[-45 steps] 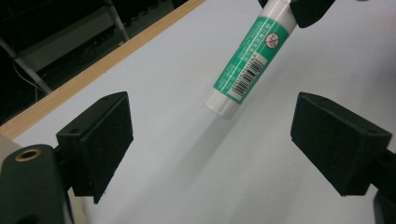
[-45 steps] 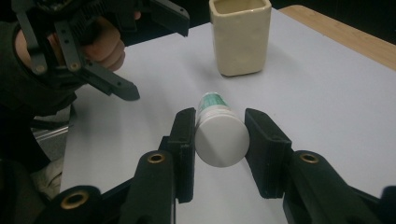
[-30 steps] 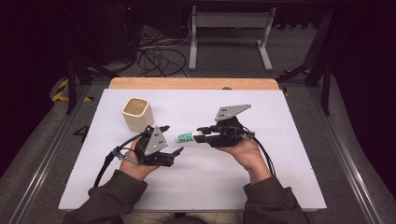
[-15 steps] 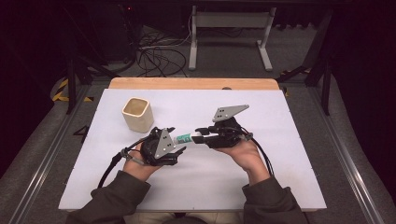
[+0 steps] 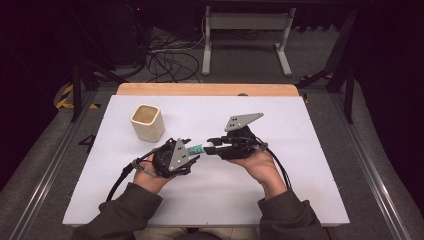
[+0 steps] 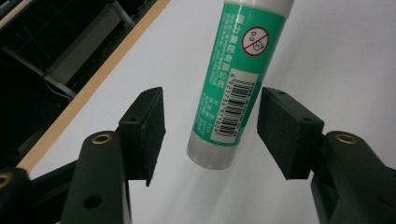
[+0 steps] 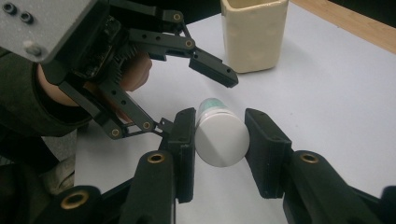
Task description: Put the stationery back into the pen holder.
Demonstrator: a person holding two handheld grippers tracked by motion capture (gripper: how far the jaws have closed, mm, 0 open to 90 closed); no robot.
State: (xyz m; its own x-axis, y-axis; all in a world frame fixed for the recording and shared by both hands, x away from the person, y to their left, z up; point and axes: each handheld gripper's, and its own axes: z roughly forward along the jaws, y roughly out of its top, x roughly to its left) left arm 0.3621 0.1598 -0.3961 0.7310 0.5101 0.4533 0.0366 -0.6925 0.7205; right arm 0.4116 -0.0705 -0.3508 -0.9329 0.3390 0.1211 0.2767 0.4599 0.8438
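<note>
The left gripper (image 5: 192,152) had moved in from the left over the last second. A second before, it sat well apart from the glue stick (image 5: 198,148). Now its jaws stood spread on both sides of the stick's free end, not touching it. The right gripper (image 5: 212,146) had hardly moved. Its jaws were pinching the white cap end of the stick, which was held up off the table (image 5: 300,165), between the two hands. So it looked like the left gripper was about to take hold of the body, maybe to pull the cap off or to take the stick over.

The left gripper view showed the glue stick (image 6: 236,84) up close, with its green label, its bar code and its clear end. It showed gaps between the stick and each black pad, which the high view could not show.

The right gripper view showed the round white cap (image 7: 221,137) squeezed between the jaws. Behind it was the left gripper (image 7: 194,93), open wide, and farther back the cream cup (image 7: 254,35).

The high view showed the cup (image 5: 147,122) standing alone, near the far left of the table.
</note>
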